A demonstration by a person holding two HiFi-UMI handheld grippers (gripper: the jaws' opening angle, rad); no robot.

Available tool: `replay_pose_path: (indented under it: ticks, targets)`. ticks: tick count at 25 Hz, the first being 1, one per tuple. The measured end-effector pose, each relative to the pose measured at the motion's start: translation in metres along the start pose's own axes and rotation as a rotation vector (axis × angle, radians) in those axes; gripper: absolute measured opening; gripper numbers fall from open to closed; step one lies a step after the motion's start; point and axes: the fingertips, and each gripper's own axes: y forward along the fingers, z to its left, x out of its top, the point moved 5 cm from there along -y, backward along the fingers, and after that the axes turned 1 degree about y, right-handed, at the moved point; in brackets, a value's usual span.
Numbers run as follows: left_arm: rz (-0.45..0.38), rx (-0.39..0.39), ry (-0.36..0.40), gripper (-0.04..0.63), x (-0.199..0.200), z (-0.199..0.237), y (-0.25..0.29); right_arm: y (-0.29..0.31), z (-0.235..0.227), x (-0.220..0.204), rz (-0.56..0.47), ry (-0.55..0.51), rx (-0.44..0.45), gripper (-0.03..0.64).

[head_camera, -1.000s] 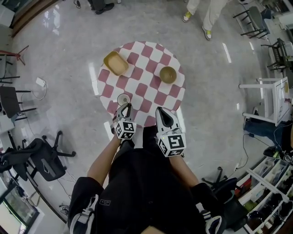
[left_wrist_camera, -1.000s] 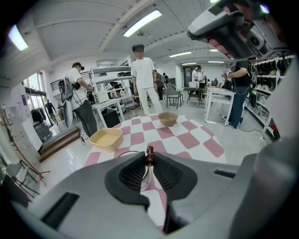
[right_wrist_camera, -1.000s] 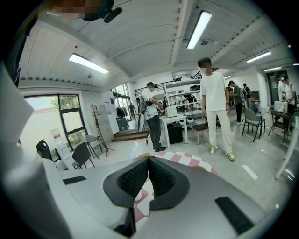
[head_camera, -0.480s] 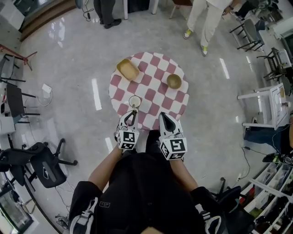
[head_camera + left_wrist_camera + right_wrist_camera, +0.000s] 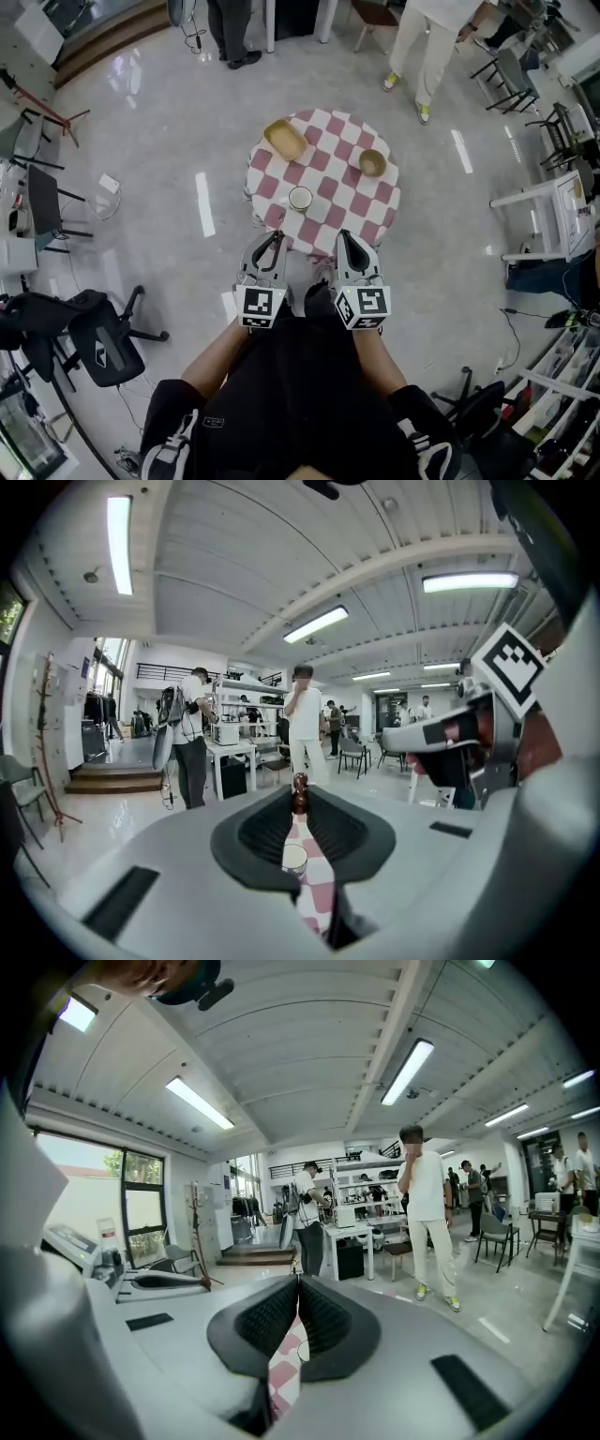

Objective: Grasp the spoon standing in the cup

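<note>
My left gripper (image 5: 273, 235) hangs just off the near edge of the round checkered table (image 5: 349, 202). In the left gripper view its jaws (image 5: 299, 801) are shut on a thin dark brown spoon (image 5: 299, 786), which pokes up between the tips. The white cup (image 5: 300, 198) stands on the table a short way beyond that gripper, and shows through the jaw gap (image 5: 294, 858). From above nothing is seen standing in the cup. My right gripper (image 5: 346, 236) is beside the left one, and its jaws (image 5: 298, 1281) are shut with nothing between them.
A yellow oblong dish (image 5: 285, 139) lies at the table's far left and a round wooden bowl (image 5: 372, 162) at its far right. People (image 5: 427, 42) stand beyond the table. An office chair (image 5: 101, 342) is at my left, a white rack (image 5: 553, 211) at my right.
Both grippers have drawn back from the table toward me. The left gripper, which was at the cup a second ago, now stands clear of it.
</note>
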Motion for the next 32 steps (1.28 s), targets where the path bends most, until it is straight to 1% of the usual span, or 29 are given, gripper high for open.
replay_pose_path:
  ticks: [4, 9, 13, 18, 21, 32]
  targets:
    - [-0.046, 0.008, -0.026, 0.052, 0.024, -0.004, -0.029, -0.007, 0.011, 0.005, -0.019, -0.009, 0.018, 0.028]
    - [-0.064, 0.023, -0.054, 0.052, 0.039, -0.01, -0.045, -0.012, 0.013, 0.004, -0.018, -0.002, 0.041, 0.028]
    - [-0.069, 0.039, -0.073, 0.052, 0.045, -0.015, -0.045, -0.014, 0.01, 0.006, -0.019, -0.007, 0.06, 0.026]
    - [-0.075, 0.043, -0.075, 0.052, 0.054, -0.023, -0.039, -0.014, 0.006, 0.007, -0.001, -0.023, 0.088, 0.026]
    - [-0.054, 0.049, -0.09, 0.052, 0.053, -0.027, -0.035, -0.012, 0.001, 0.008, -0.007, -0.018, 0.089, 0.026]
    - [-0.064, 0.057, -0.074, 0.052, 0.054, -0.033, -0.031, -0.014, -0.007, 0.005, -0.009, -0.002, 0.104, 0.026]
